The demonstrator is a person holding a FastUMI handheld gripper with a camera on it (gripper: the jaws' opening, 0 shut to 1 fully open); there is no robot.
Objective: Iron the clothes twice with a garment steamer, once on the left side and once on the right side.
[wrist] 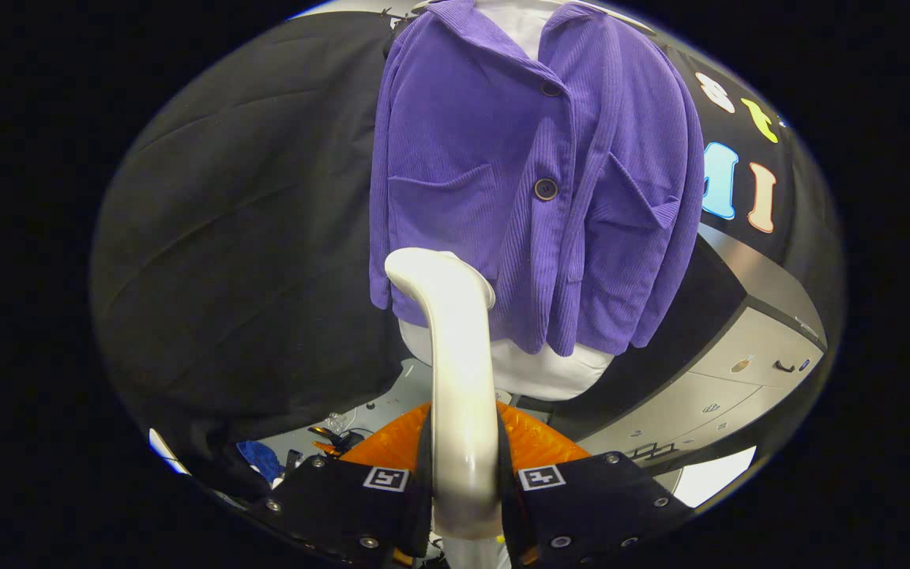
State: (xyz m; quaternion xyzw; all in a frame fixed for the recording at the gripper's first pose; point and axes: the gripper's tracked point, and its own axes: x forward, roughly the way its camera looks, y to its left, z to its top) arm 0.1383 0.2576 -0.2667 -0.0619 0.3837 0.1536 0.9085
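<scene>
A purple corduroy jacket [502,174] with dark buttons and two chest pockets hangs on a white mannequin torso [538,367] straight ahead. My gripper [464,482] is shut on the handle of a white garment steamer [455,356], both fingers pressing its sides. The steamer rises from between the fingers and curves forward. Its head sits at the jacket's lower hem on the left side, below the left pocket; whether it touches the cloth is unclear.
Black cloth [242,237] hangs behind and to the left of the jacket. A grey cabinet [739,371] with drawers stands to the right. Under the mannequin lie an orange ridged disc [534,442] and small clutter, including something blue [261,460].
</scene>
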